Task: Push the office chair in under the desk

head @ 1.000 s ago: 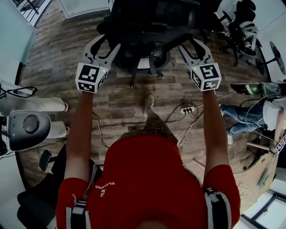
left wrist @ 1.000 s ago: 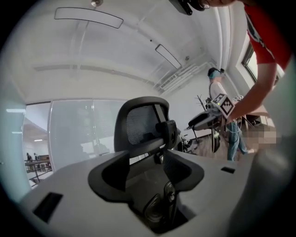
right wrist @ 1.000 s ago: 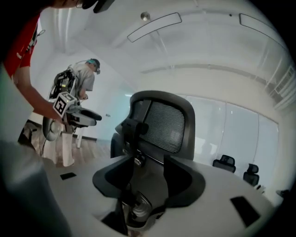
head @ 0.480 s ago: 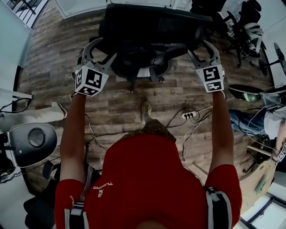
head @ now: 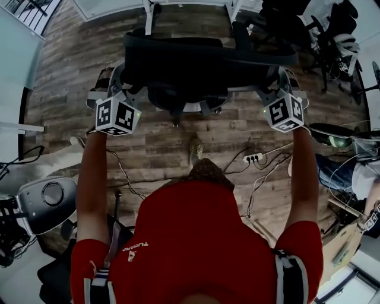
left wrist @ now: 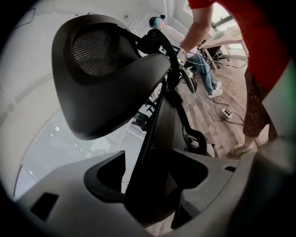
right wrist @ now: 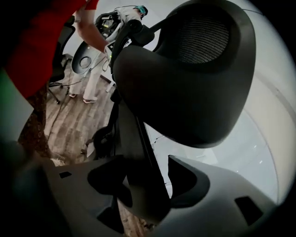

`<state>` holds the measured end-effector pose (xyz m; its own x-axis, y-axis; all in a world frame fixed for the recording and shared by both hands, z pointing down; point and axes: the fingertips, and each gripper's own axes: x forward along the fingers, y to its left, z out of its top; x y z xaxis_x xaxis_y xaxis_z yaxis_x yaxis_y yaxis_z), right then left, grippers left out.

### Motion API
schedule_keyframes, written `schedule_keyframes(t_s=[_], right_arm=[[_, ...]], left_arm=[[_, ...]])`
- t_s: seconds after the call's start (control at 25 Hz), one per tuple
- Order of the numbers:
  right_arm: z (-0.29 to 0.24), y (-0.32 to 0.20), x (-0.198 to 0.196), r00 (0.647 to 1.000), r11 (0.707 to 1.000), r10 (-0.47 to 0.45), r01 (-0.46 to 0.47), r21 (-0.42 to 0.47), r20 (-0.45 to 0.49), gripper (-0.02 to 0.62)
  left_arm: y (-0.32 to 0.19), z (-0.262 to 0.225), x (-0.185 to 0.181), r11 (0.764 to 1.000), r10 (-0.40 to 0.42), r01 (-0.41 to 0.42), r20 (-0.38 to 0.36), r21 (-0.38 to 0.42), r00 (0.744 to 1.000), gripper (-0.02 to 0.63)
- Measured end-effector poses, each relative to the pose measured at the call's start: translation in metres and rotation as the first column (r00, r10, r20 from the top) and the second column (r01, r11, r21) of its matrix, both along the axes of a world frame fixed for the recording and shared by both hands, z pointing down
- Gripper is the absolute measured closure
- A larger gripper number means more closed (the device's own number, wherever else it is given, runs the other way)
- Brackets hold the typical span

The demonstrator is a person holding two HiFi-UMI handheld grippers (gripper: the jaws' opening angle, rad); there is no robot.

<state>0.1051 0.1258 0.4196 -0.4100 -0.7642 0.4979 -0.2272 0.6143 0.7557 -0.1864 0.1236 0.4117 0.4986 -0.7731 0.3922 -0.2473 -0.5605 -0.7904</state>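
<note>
Black office chair (head: pixel 202 59) seen from above, its wide backrest turned toward a person in a red shirt (head: pixel 196 237) who stands on a wood-plank floor (head: pixel 71 71). The chair's front sits between the two white legs of the desk (head: pixel 147 16) at the top of the head view, and the backrest is on the person's side of them. The left gripper (head: pixel 113 90) meets the backrest's left end and the right gripper (head: pixel 274 90) its right end, arms stretched forward. In the left gripper view the grey fingers (left wrist: pixel 69 194) are apart, with the chair's dark back frame standing in the gap between them (the mesh headrest (left wrist: pixel 106 69) looms above). The right gripper view shows the same: fingers (right wrist: pixel 222 194) spread, the frame seated between them. A white power strip (head: pixel 253 158) lies on the floor behind the chair.
</note>
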Motion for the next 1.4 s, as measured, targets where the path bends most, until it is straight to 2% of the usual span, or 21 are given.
schedule_keyframes(t_s=[0.04,0.16,0.24,0.56,1.08,1.4], right_arm=[[0.001,-0.001,0.0,0.999,1.0,-0.029,0.028,-0.004,-0.017,0.31],[0.009,-0.005,-0.001,0.987,0.995,-0.096,0.098,0.013,-0.128,0.393],[0.011,-0.009,0.0,0.975,0.992,-0.118,0.125,0.022,-0.186,0.423],[0.011,-0.051,0.009,0.964,0.985,-0.163,0.169,0.012,-0.209,0.449],[0.014,-0.205,0.029,0.962,0.985,-0.163,0.173,0.026,-0.218,0.451],[0.018,-0.275,0.032,0.96,0.984,-0.167,0.176,0.02,-0.223,0.454]], left_arm=[[-0.004,0.005,0.001,1.0,0.017,-0.017,0.038,-0.017,0.999,0.328],[-0.014,0.019,0.006,0.996,0.072,-0.064,0.144,-0.062,0.987,0.432],[-0.017,0.021,0.008,0.994,0.09,-0.08,0.166,-0.068,0.982,0.446],[-0.061,0.019,0.019,0.993,0.092,-0.079,0.175,-0.083,0.98,0.454],[-0.213,0.022,0.035,0.992,0.1,-0.083,0.203,-0.091,0.974,0.468],[-0.284,0.026,0.039,0.991,0.1,-0.079,0.213,-0.104,0.972,0.472]])
